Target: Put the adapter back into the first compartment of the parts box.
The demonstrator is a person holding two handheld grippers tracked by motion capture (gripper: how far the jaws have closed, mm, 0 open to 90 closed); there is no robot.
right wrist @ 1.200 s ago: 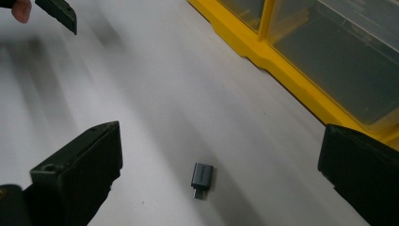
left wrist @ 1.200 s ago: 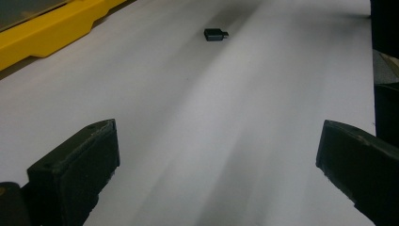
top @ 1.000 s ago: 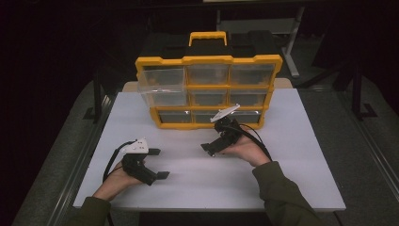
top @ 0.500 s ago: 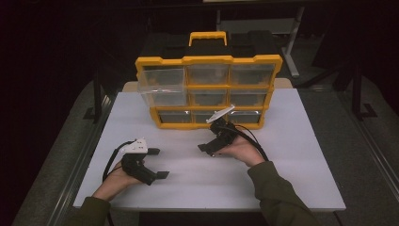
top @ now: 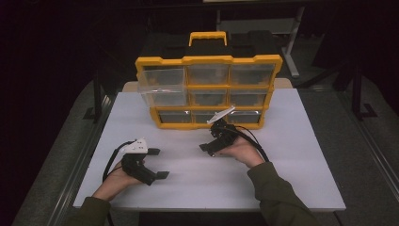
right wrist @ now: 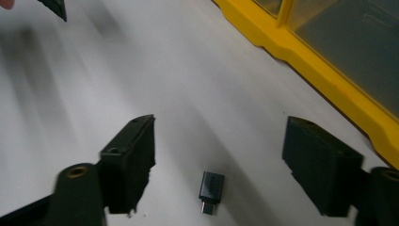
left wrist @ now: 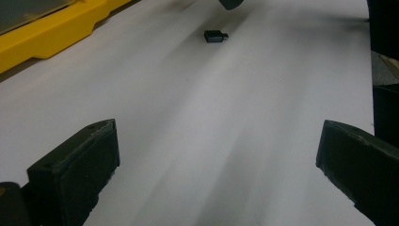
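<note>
from the high view we see the white table (top: 263, 179) with the yellow organizer (top: 209, 92) standing at its far edge, dark floor and a metal stand around it. the left gripper (top: 157, 163) rests near the front left, jaws spread wide with nothing in them; the right gripper (top: 206, 148) sits mid-table just before the organizer, and the small adapter is too tiny to pick out here.

in the left gripper view we find what that one hides: the black adapter (left wrist: 216, 36) lying far ahead on the bare white top, well apart from these jaws.

in the right gripper view the adapter (right wrist: 211, 186) lies flat between the jaws, which have just been closing but touch nothing yet. it looks dark grey, boxy, with what may be a metal plug tip.
</note>
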